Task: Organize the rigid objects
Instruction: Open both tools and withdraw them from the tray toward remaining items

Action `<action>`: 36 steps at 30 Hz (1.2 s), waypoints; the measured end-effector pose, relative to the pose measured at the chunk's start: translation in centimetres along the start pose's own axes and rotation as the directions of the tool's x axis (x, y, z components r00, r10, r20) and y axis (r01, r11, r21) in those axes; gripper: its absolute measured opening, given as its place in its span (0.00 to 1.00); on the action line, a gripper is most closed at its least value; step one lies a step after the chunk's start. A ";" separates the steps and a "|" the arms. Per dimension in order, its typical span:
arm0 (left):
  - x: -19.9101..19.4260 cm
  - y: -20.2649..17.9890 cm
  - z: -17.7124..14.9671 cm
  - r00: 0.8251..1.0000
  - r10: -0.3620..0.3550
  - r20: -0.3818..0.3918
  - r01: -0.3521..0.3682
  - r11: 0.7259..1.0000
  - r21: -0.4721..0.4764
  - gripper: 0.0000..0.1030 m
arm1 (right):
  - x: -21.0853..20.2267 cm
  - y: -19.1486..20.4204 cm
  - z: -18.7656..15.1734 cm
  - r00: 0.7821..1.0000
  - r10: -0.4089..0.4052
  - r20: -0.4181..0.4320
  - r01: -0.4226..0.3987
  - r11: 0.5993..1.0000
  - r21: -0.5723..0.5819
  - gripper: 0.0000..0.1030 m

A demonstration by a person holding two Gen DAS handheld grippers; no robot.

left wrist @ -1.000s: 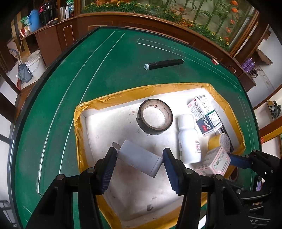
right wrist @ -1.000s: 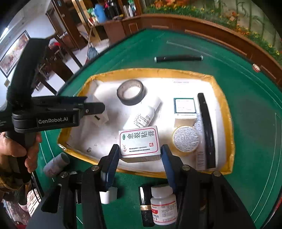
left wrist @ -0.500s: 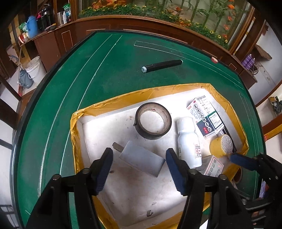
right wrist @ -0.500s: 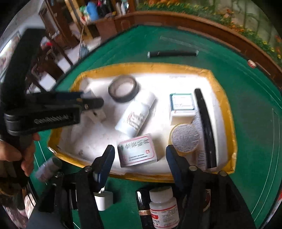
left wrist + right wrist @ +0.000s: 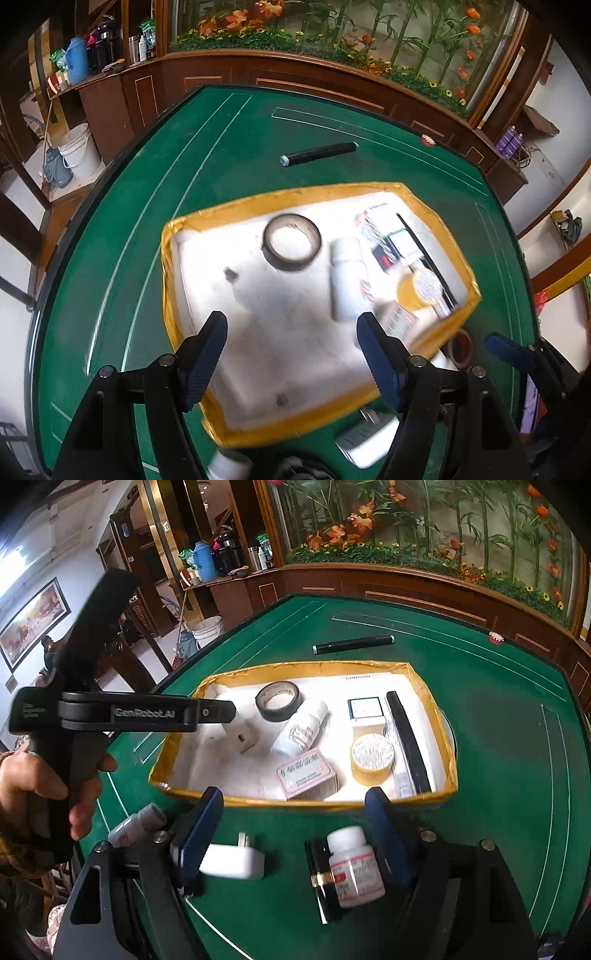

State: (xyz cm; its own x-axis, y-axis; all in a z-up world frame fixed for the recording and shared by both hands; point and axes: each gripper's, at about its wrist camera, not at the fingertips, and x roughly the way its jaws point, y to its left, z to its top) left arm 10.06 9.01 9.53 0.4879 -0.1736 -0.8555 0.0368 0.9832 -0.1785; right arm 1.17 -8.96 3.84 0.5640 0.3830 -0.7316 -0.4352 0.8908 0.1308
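While both have just been opening | left tongs (image 5: pixel 291 354) wide, empty | right tongs (image 5: pixel 293 832) wide, empty, above table

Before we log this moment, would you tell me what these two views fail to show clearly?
- Left wrist view: print on the white plastic bottle and boxes in the yellow-rimmed tray is motion-blurred.
- Right wrist view: small white pill bottle label is blurred; the left tongs' tips are hidden behind their own black body.
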 end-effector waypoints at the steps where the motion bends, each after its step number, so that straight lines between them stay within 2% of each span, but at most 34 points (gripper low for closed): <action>1: -0.3 -0.4 -0.5 1.000 -0.003 -0.002 0.003 1.000 0.002 0.74 | -0.2 0.0 -0.2 1.000 -0.002 -0.001 0.002 1.000 -0.003 0.76; 4: -1.1 -1.2 -1.8 1.000 -0.001 -0.003 0.001 1.000 0.012 0.74 | -0.9 -0.2 -0.8 1.000 -0.015 0.007 0.015 1.000 -0.010 0.76; 7: -1.6 -1.9 -2.9 1.000 -0.005 -0.011 0.006 1.000 0.005 0.74 | -2.5 -0.2 -2.1 0.997 -0.067 0.050 0.069 0.997 -0.041 0.76; 10: -2.0 -2.8 -4.1 1.000 -0.001 -0.013 0.001 1.000 0.016 0.74 | -4.6 -0.5 -4.4 0.993 -0.080 0.088 0.088 0.992 -0.091 0.76; 12: -2.2 -3.7 -4.8 1.000 -0.005 -0.014 0.006 0.999 0.034 0.74 | -5.4 -1.0 -5.6 0.994 -0.078 0.083 0.086 0.991 -0.100 0.76; 18: -2.7 -8.0 -8.0 0.999 -0.030 -0.034 0.036 0.981 0.191 0.74 | -5.4 -3.2 -8.4 0.997 -0.083 0.002 0.083 0.994 -0.066 0.76; 23: -0.7 -10.5 -9.7 0.997 0.041 -0.066 -0.017 0.943 0.333 0.73 | -4.8 -4.8 -9.0 0.997 -0.063 -0.046 0.062 0.998 -0.019 0.76; 25: 0.1 -10.4 -9.8 0.995 0.065 -0.074 -0.035 0.938 0.344 0.70 | -4.8 -5.2 -9.1 0.996 -0.066 -0.057 0.066 0.998 -0.004 0.76; 26: 0.6 -10.3 -9.7 0.994 0.075 -0.078 -0.043 0.937 0.346 0.64 | -4.8 -5.3 -9.3 0.995 -0.080 -0.062 0.080 0.997 -0.008 0.76; 28: 1.0 -10.1 -9.7 0.993 0.087 -0.074 -0.057 0.937 0.344 0.52 | -5.1 -5.1 -9.8 0.988 -0.143 -0.063 0.140 0.989 -0.049 0.76; 29: 1.0 -10.0 -9.6 0.994 0.079 -0.076 -0.049 0.939 0.340 0.37 | -5.4 -5.1 -10.2 0.983 -0.176 -0.058 0.171 0.982 -0.073 0.76; 30: 1.0 -9.9 -9.5 0.995 0.061 -0.080 -0.031 0.943 0.332 0.32 | -5.8 -5.0 -10.8 0.977 -0.209 -0.046 0.203 0.974 -0.101 0.76; 36: 0.8 -11.4 -10.2 0.993 0.022 -0.115 0.019 0.937 0.350 0.31 | -7.7 -6.2 -15.0 0.943 -0.334 0.009 0.329 0.925 -0.188 0.76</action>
State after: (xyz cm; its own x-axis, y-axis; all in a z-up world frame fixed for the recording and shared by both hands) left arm 1.16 -2.92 5.88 0.3855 -0.1568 -0.9093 0.3492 0.9370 -0.0136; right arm -10.99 -21.14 -1.37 0.6831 0.0661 -0.7274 -0.3488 0.9045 -0.2453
